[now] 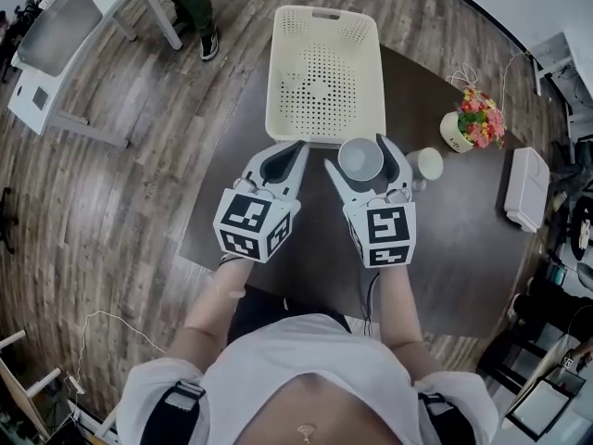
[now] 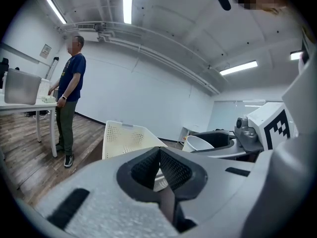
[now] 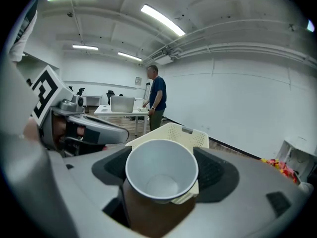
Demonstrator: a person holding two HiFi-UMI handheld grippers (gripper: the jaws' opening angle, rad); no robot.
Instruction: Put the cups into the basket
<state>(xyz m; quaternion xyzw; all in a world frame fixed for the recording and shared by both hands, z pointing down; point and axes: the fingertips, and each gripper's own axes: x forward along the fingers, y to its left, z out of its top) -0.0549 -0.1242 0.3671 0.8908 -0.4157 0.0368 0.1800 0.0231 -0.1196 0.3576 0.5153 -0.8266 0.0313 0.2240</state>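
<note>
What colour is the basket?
The basket is cream, perforated with small holes; best seen in the head view.

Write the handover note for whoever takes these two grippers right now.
Left gripper: shut, empty, beside the right one and just short of the basket.
Right gripper: shut on a white cup, held at the near edge of the basket, not yet in it.
Basket: empty, at the far side of the table.
Second cup: on the table to the right, near the flower pot.
Done: one cup gripped.
Left: put it in the basket, then fetch the second cup.
</note>
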